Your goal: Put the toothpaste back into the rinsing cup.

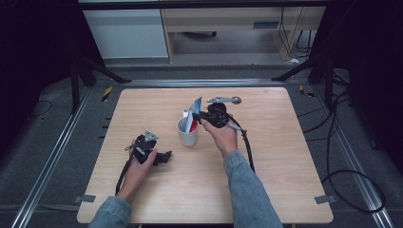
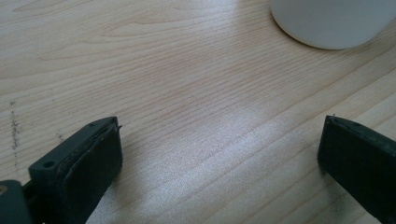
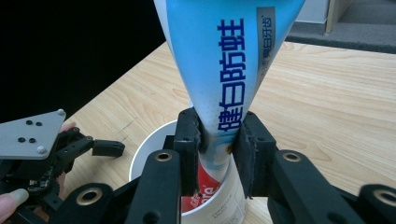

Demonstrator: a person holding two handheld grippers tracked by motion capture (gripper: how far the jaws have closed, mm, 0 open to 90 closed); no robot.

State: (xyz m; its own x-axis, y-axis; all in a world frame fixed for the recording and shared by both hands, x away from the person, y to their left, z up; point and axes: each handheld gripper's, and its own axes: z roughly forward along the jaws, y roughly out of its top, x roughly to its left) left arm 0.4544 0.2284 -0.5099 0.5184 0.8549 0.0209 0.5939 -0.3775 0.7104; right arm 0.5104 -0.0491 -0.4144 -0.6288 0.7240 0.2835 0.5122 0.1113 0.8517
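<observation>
A white cup (image 1: 188, 135) stands upright near the middle of the wooden table (image 1: 275, 156). A blue, white and red toothpaste tube (image 1: 195, 108) sticks up out of it. My right gripper (image 1: 197, 117) is shut on the tube just above the cup's rim. In the right gripper view both pads press the tube (image 3: 233, 70) at its narrow part, over the cup (image 3: 145, 151). My left gripper (image 1: 166, 156) rests on the table to the left of the cup, open. In the left gripper view its jaws (image 2: 219, 154) stand wide apart over bare wood, with the cup's base (image 2: 331, 23) ahead.
A metal handle-like part (image 1: 225, 99) lies on the table just behind the right gripper. A black cable (image 1: 247, 147) trails back along the right forearm. The left gripper's grey plate (image 3: 30, 135) is at the left of the right gripper view. Dark floor and rails surround the table.
</observation>
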